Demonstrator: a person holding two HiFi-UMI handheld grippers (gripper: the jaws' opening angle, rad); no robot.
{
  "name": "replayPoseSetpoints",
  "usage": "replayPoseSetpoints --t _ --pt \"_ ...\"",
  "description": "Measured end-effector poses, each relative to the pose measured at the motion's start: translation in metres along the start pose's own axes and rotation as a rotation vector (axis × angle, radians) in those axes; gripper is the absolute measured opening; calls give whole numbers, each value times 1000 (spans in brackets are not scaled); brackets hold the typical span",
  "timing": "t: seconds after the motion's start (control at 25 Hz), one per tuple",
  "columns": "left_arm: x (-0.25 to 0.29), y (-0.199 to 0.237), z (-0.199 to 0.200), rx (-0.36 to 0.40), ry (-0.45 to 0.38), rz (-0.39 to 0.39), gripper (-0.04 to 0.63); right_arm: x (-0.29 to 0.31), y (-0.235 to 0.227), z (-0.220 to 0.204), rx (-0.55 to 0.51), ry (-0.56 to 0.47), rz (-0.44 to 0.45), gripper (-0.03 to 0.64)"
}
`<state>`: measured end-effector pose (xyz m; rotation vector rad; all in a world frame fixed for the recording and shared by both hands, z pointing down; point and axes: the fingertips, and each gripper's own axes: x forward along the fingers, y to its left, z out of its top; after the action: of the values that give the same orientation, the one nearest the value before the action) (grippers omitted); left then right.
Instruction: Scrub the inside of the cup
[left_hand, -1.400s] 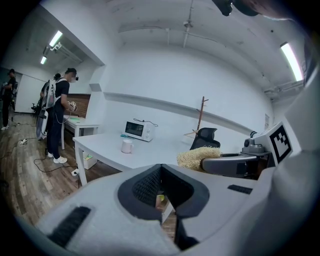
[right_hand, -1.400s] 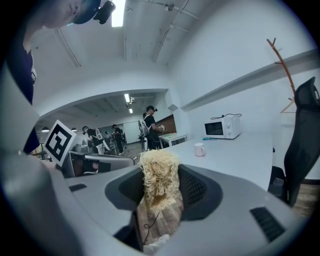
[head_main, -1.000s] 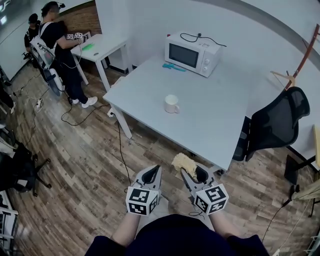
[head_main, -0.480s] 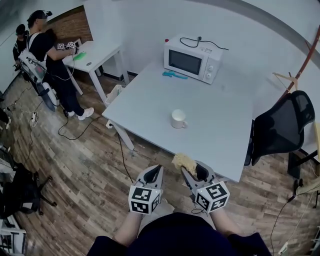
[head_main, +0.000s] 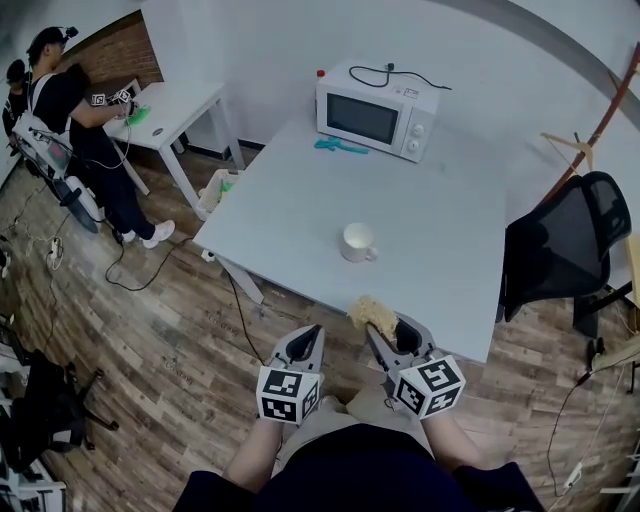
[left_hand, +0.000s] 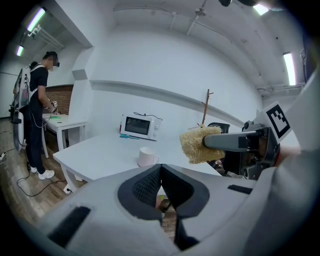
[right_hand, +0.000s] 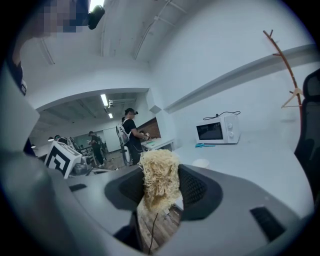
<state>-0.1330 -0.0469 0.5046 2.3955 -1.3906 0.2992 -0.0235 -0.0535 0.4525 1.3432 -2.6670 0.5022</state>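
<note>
Where the white surface (head_main: 290, 200) meets the far wall, a white microwave (head_main: 375, 112) sits with its black cord lying on top and a small teal item (head_main: 340, 146) just beside its front left. Black office chair (head_main: 560, 250) stands against the surface's right edge, with a wooden coat stand (head_main: 592, 135) behind it. Well off to the left, a person (head_main: 70, 110) works at a smaller white table (head_main: 185, 98). A black cable (head_main: 240, 300) trails over the wood floor (head_main: 150, 330) by the near left leg. The near edge runs slantwise in the head view, and both tongs are on its floor side, side by side. Left tongs (head_main: 312, 335): jaws pressed together, nothing between them. Right tongs (head_main: 385, 335): clamped on a yellowish fibrous scrubber (head_main: 368, 312), whose tuft overlaps the near edge. Cup (head_main: 357, 241): white, upright, mouth up, handle to the right. It stands alone between the near edge and the microwave, well apart from both, with bare top all round. Inside looks pale; too small to tell more.
</note>
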Motion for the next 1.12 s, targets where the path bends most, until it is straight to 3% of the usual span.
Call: replayPoseSetpoints --t 0.36,1.12 --pt "57 13 7 21 30 -25 17 27 -60 31 10 -51 -65 176" --pt "198 49 14 48 114 -48 22 124 -160 75 16 20 1 178"
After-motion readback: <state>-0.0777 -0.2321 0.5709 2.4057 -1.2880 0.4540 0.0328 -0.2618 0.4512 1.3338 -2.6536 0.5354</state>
